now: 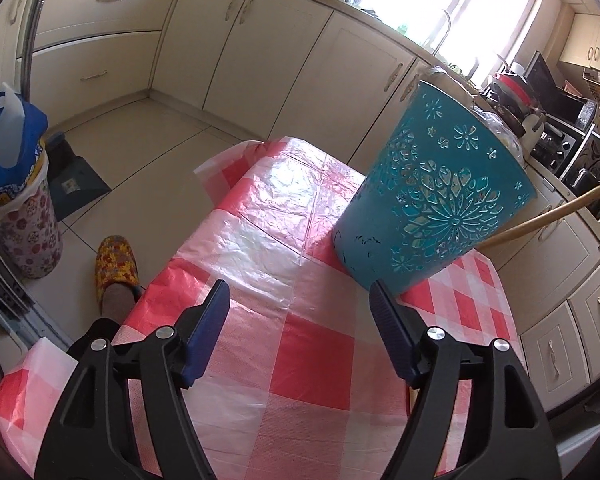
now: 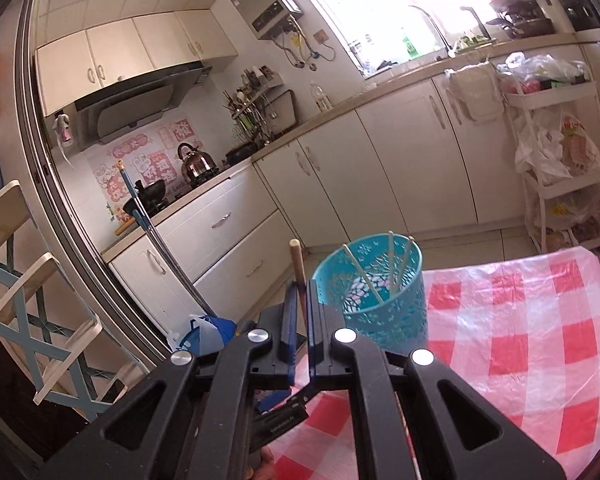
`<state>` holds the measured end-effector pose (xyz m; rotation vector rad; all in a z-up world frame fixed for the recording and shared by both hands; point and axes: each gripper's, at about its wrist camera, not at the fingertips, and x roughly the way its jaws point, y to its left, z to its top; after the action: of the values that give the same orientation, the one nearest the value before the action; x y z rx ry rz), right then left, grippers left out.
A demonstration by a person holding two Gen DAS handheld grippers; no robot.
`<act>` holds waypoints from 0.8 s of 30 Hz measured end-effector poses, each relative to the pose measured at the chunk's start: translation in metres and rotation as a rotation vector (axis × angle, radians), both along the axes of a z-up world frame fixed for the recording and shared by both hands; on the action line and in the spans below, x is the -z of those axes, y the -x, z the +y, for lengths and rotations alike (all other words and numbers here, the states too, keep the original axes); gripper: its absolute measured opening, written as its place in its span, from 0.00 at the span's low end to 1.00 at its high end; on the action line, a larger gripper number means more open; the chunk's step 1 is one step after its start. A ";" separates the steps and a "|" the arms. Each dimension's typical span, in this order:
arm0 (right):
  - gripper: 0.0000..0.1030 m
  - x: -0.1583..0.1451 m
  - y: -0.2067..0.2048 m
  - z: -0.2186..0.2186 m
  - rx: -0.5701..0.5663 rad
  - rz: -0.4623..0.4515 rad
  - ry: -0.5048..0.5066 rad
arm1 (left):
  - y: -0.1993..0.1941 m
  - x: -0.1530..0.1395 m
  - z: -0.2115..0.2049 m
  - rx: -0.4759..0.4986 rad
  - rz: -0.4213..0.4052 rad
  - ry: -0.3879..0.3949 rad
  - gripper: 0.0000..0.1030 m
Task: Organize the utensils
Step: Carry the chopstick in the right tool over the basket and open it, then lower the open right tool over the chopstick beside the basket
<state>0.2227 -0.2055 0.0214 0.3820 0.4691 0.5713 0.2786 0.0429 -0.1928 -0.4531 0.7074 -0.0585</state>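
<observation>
A teal cut-out plastic holder (image 1: pixel 432 200) stands on the red-and-white checked tablecloth (image 1: pixel 284 240). In the right wrist view the holder (image 2: pixel 384 308) has three pale chopsticks (image 2: pixel 363 278) leaning inside it. My left gripper (image 1: pixel 300 292) is open and empty, just in front of and left of the holder. My right gripper (image 2: pixel 299 292) is shut on a wooden utensil handle (image 2: pixel 297 262) that sticks up beside the holder's left rim. The same wooden handle (image 1: pixel 552 212) shows passing behind the holder in the left wrist view.
Cream kitchen cabinets (image 1: pixel 284 52) run behind the table. A bin with a blue bag (image 1: pixel 16 184) and a slippered foot (image 1: pixel 114 268) are on the floor at left. A white trolley (image 2: pixel 556 152) stands at right, a chair (image 2: pixel 28 300) at left.
</observation>
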 end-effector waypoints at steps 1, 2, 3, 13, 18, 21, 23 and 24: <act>0.05 -0.006 -0.002 0.003 -0.006 -0.011 0.009 | 0.000 0.001 0.001 0.000 0.001 0.005 0.67; 0.05 -0.011 -0.005 0.006 -0.012 -0.019 0.018 | 0.000 0.001 0.001 0.000 0.002 0.009 0.67; 0.05 -0.016 -0.009 0.008 -0.017 -0.025 0.024 | 0.000 0.002 0.002 -0.001 0.003 0.012 0.67; 0.05 -0.058 -0.033 0.018 -0.031 -0.093 0.024 | -0.002 0.004 0.003 -0.001 0.008 0.036 0.67; 0.05 -0.075 -0.051 0.021 -0.007 -0.132 0.034 | -0.003 0.006 0.004 0.000 0.009 0.041 0.67; 0.05 -0.078 -0.068 0.022 0.000 -0.122 0.032 | -0.003 0.007 0.004 0.000 0.009 0.046 0.67; 0.05 -0.076 -0.076 0.021 0.002 -0.101 0.032 | -0.002 0.007 0.005 -0.001 0.008 0.051 0.67; 0.05 -0.074 -0.076 0.019 0.011 -0.093 0.039 | -0.003 0.007 0.005 -0.002 0.008 0.054 0.67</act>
<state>0.2983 -0.1865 0.0951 0.3187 0.3877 0.5658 0.2811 0.0483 -0.2000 -0.5058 0.7147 -0.0735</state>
